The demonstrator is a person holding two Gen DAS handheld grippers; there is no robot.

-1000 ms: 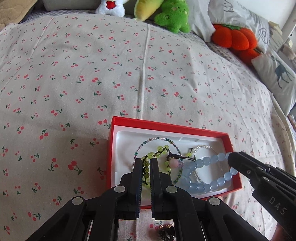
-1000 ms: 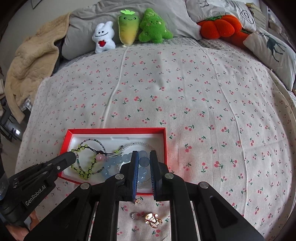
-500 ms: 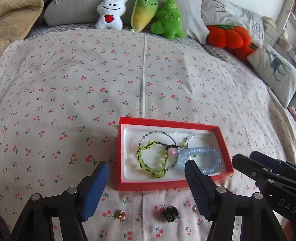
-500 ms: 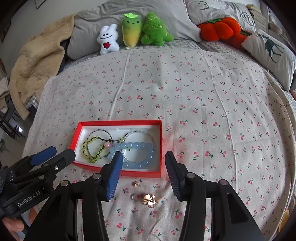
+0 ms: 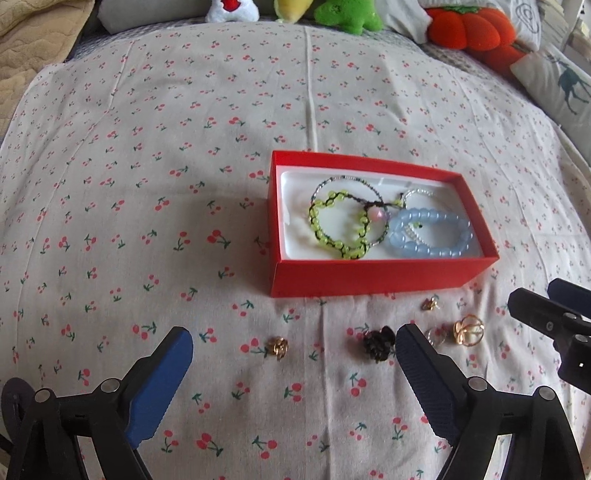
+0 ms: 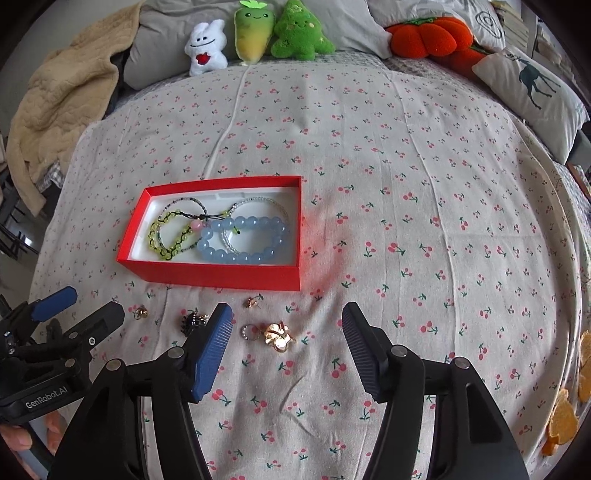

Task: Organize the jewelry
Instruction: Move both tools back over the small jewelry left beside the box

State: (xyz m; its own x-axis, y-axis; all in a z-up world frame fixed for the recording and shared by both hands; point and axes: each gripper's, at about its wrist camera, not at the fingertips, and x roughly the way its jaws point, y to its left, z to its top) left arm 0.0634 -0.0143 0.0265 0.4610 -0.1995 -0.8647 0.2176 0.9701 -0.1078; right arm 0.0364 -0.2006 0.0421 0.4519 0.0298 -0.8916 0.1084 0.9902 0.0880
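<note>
left gripper (image 5: 293,345) jaws opening, empty | right gripper (image 6: 287,319) opening too, nothing gripped | gold ring (image 5: 277,346), dark brooch (image 5: 377,342), gold flower ring (image 6: 277,336) loose on cherry-print sheet (image 5: 147,184) | bracelets in red box (image 5: 369,277) beyond | plushies (image 6: 295,33) way back

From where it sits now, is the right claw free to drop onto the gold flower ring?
Probably yes. The right claw hangs with jaws opening and nothing between them, the gold flower ring lying bare on the bedspread just ahead. Only a small silver ring lies close beside it.

Matt red card box (image 5: 369,275), glossy beads (image 5: 430,236), printed cloth (image 5: 147,184).
</note>
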